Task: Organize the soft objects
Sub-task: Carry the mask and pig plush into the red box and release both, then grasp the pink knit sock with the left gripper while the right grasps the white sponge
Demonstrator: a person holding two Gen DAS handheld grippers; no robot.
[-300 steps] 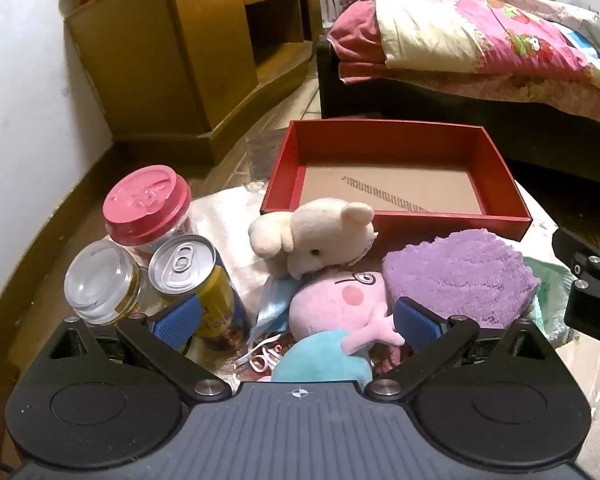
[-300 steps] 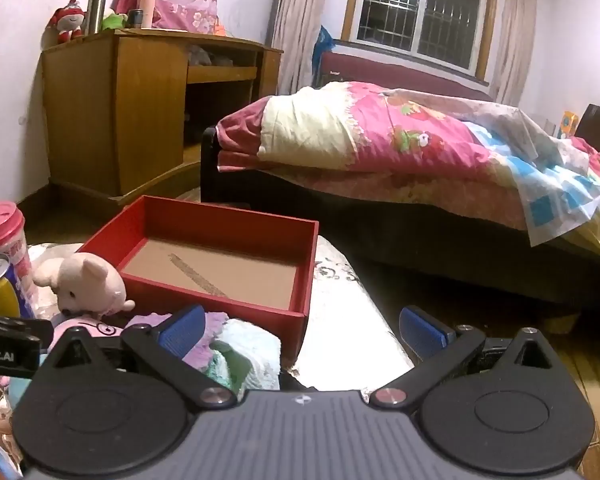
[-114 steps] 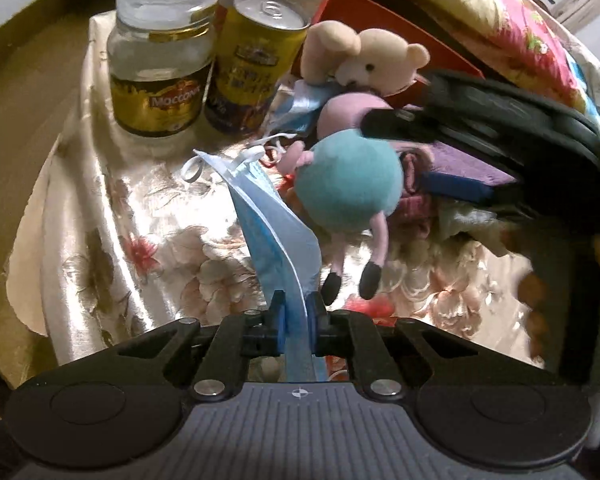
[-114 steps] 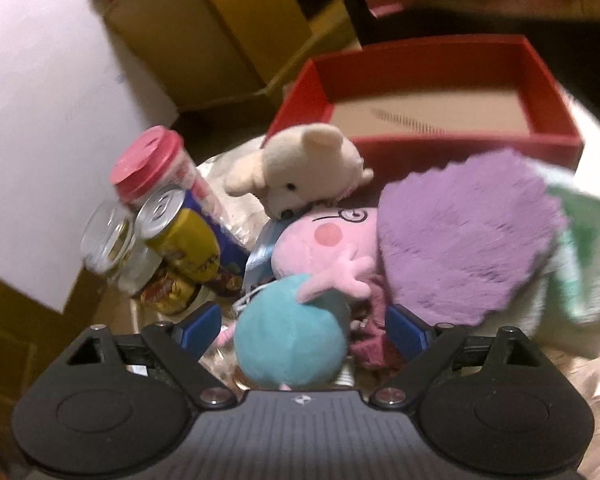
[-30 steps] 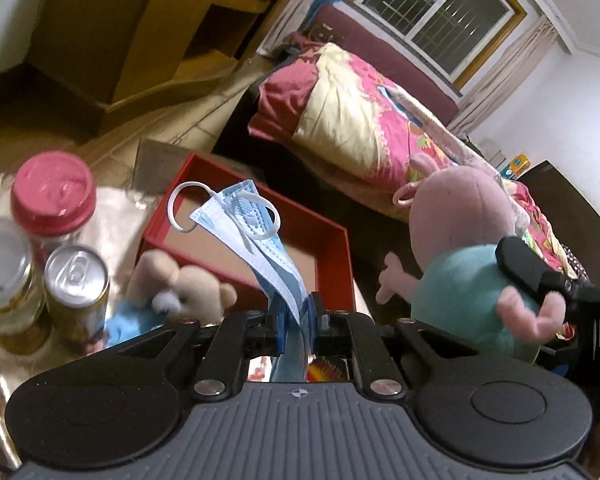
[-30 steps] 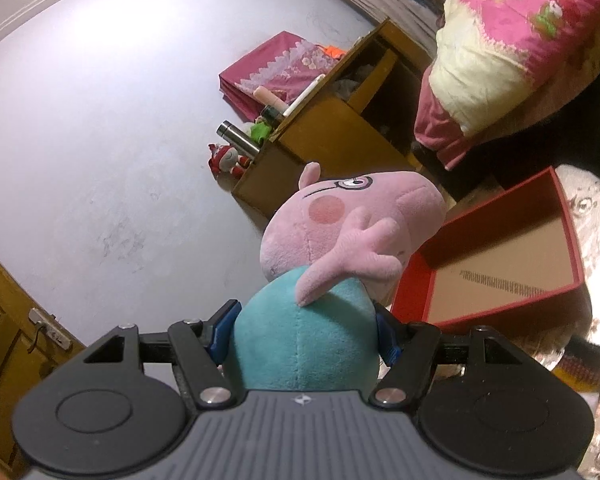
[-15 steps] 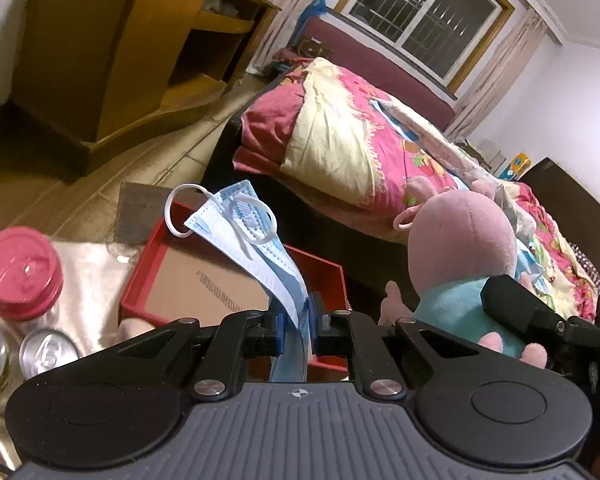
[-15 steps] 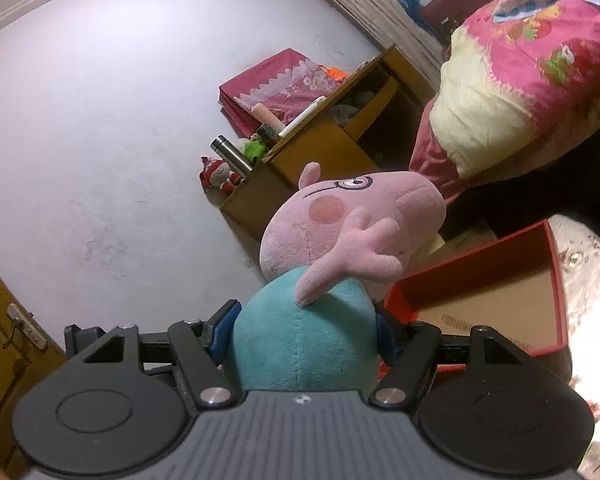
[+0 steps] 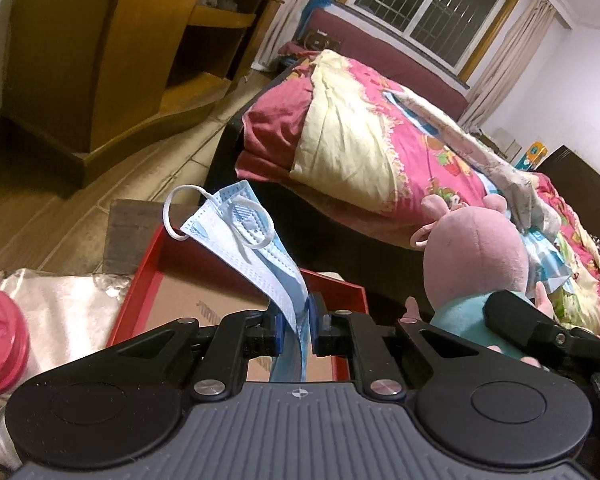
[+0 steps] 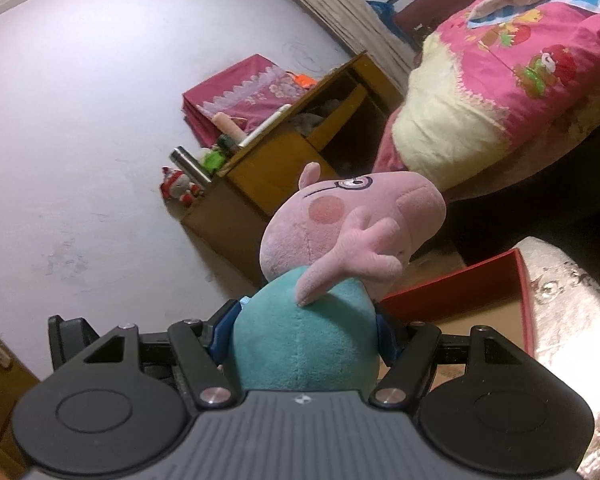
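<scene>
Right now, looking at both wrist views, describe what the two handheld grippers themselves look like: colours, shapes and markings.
The left gripper and right gripper match: grey ribbed housing with a small crosshair mark, two black round-lobed plates, black linkage arms with silver screws, and blue finger pads. No sleeves or cables are identifiable.

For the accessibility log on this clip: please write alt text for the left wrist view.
The left tool is shut on a blue face mask, held above an empty red box on a cloth-covered table. To the right, a pink pig plush is held up by the other tool, with a bed and wooden cabinet behind.
</scene>
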